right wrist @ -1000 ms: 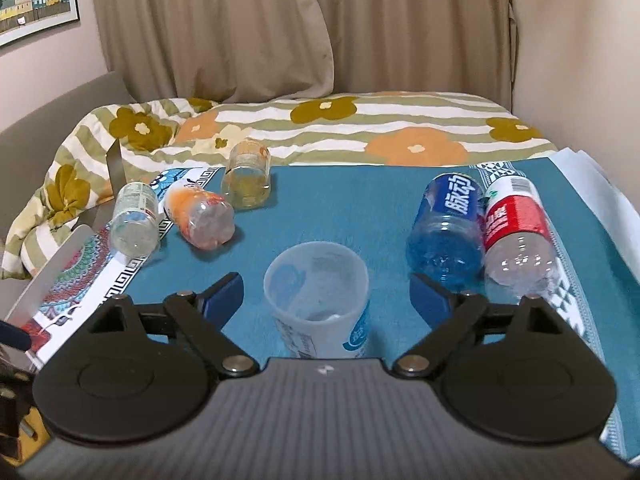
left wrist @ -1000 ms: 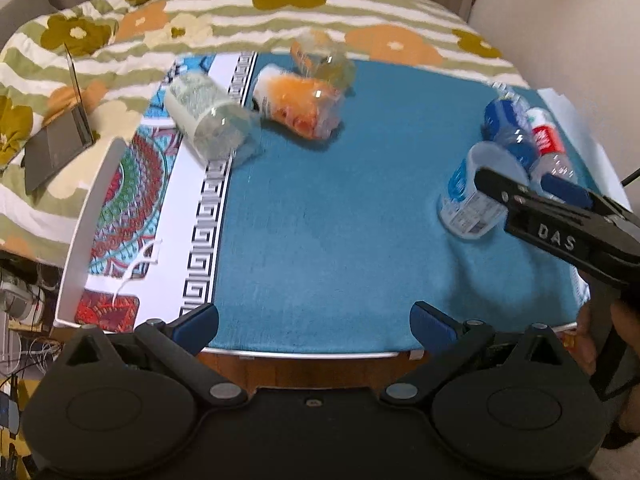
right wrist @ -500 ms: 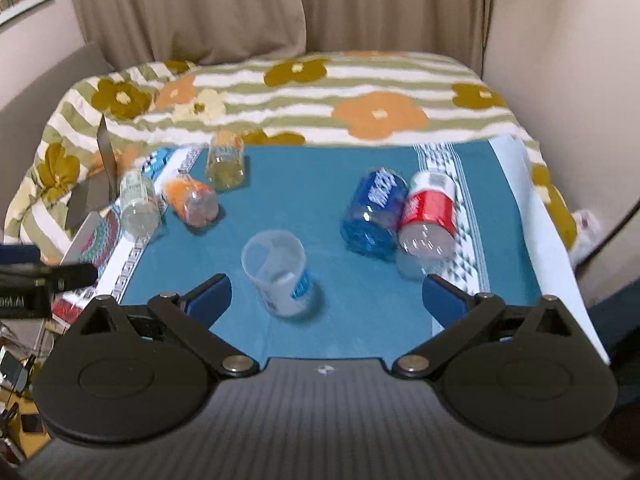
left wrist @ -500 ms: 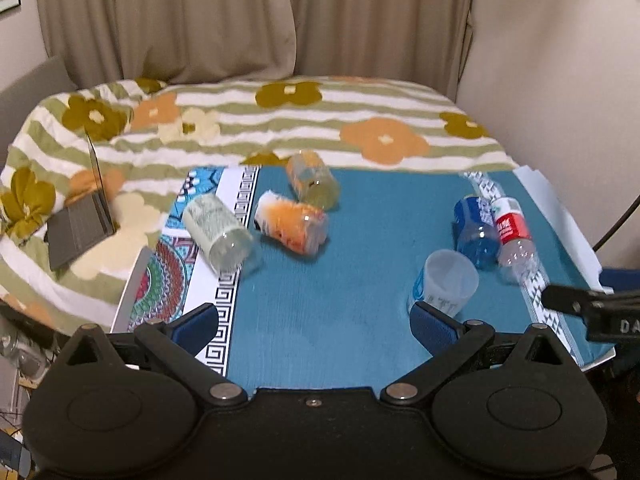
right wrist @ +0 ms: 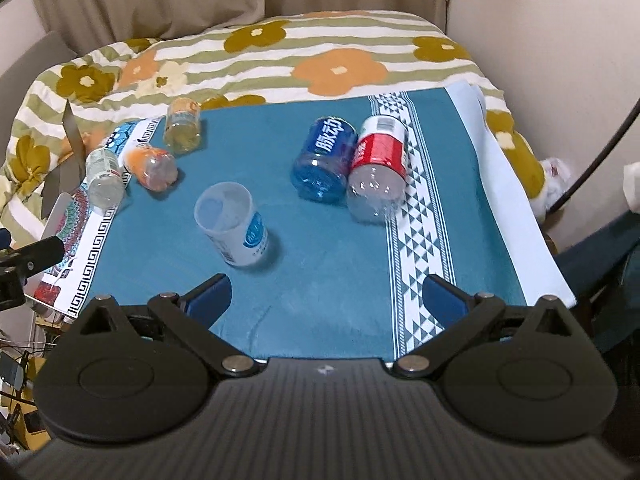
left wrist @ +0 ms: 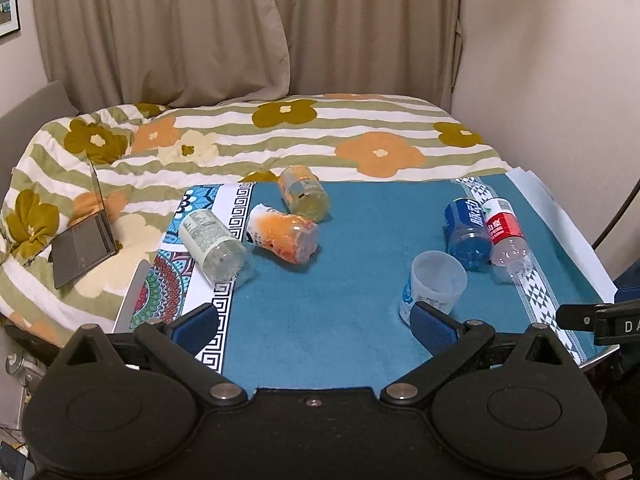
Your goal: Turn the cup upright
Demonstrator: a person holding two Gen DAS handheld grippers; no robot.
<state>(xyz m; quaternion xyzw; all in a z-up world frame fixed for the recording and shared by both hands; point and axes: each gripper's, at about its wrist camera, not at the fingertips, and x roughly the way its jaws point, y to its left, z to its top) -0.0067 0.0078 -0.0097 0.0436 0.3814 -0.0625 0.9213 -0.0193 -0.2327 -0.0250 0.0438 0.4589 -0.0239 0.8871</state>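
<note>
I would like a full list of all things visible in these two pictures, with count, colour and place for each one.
cup: 1, translucent white with blue print, standing mouth up on the teal cloth, near the front
bottles at left: 3, one clear, one orange, one yellowish, lying on their sides
bottles at right: 2, one blue, one clear with red label, lying side by side and touching
teal cloth: 1, teal with patterned white borders, covering the table
bedspread: 1, striped with flowers, behind the table
laptop: 1, grey, open on the bedspread
curtain: beige, at the back
left gripper: 1, black with blue pads, open
right gripper: 1, black with blue pads, open
</note>
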